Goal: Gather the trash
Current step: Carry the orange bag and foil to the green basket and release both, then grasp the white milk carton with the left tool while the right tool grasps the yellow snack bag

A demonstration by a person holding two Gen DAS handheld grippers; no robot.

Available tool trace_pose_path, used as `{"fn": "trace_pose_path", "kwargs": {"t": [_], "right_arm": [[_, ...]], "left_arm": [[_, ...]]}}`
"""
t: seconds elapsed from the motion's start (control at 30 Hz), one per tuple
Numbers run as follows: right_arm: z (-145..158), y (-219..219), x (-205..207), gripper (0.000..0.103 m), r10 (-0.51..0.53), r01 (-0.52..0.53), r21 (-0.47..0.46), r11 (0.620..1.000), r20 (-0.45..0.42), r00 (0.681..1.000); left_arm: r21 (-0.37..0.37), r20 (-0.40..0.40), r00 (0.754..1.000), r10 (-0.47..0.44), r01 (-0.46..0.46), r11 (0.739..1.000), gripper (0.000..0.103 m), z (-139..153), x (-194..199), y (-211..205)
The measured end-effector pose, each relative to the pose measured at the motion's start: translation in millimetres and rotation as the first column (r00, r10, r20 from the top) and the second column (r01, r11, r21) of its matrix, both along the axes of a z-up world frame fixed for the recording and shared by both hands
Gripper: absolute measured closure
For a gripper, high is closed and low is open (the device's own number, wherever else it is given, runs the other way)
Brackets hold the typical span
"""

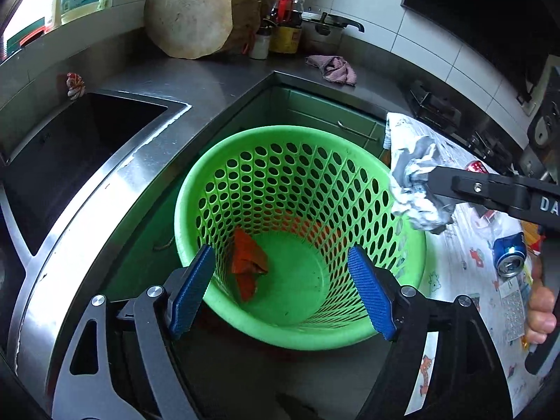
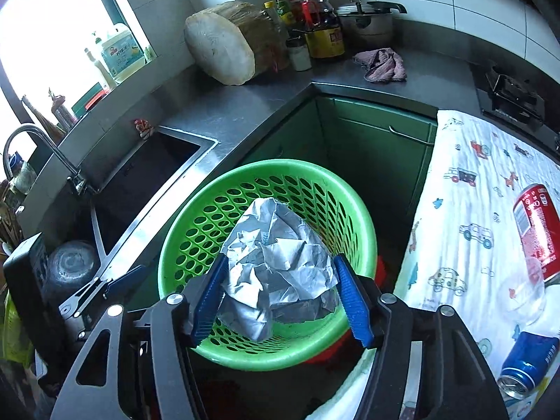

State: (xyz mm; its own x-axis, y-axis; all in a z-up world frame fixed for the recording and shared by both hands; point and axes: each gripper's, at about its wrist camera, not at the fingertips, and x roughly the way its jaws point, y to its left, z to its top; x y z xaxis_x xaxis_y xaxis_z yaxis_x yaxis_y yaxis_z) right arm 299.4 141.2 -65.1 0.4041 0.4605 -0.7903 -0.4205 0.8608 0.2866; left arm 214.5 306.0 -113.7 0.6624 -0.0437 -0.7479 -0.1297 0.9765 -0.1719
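Observation:
A green perforated trash basket (image 1: 224,189) stands on the floor in the counter's corner, with an orange wrapper (image 1: 246,266) lying in its bottom. My left gripper (image 1: 281,290) is open and empty just above the basket's near rim. My right gripper (image 2: 280,297) is shut on a crumpled silver-white paper ball (image 2: 280,259) and holds it over the basket (image 2: 196,224). In the left wrist view the ball (image 1: 418,189) hangs at the basket's right rim.
A patterned cloth (image 2: 465,217) on the right carries a red can (image 2: 535,231), a blue can (image 2: 525,364) and a clear glass (image 2: 521,294). A sink (image 1: 70,161) lies left. A chopping block (image 1: 196,14), bottles, a pot and a rag (image 1: 332,68) sit on the counter.

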Motion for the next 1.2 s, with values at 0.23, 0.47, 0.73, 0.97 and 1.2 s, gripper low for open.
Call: {"fn": "trace_pose_path", "kwargs": {"t": [0.23, 0.47, 0.73, 0.97, 1.2], "right_arm": [[0, 14, -4, 0.028, 0.009, -0.009, 0.017, 1.000, 0.010, 1.000], [20, -31, -34, 0.025, -0.059, 0.058, 0.013, 0.998, 0.060, 0.996], [27, -124, -91, 0.023, -0.206, 0.215, -0.071, 0.974, 0.115, 0.972], [19, -207, -140, 0.021, -0.354, 0.379, -0.181, 0.907, 0.158, 0.922], [-3, -274, -179, 0.021, -0.468, 0.495, -0.265, 0.828, 0.162, 0.869]], "left_arm": [[0.002, 0.006, 0.999, 0.033, -0.033, 0.999, 0.023, 3, -21, 13], [0.025, 0.023, 1.000, 0.015, -0.016, 1.000, 0.023, 11, -31, 7], [0.051, 0.020, 0.997, -0.077, 0.076, 0.996, 0.023, 13, -31, -36], [0.052, 0.020, 0.988, -0.153, 0.152, 0.987, 0.023, 14, -30, -84], [0.038, 0.025, 0.978, -0.208, 0.207, 0.978, 0.023, 18, -36, -128]]}}
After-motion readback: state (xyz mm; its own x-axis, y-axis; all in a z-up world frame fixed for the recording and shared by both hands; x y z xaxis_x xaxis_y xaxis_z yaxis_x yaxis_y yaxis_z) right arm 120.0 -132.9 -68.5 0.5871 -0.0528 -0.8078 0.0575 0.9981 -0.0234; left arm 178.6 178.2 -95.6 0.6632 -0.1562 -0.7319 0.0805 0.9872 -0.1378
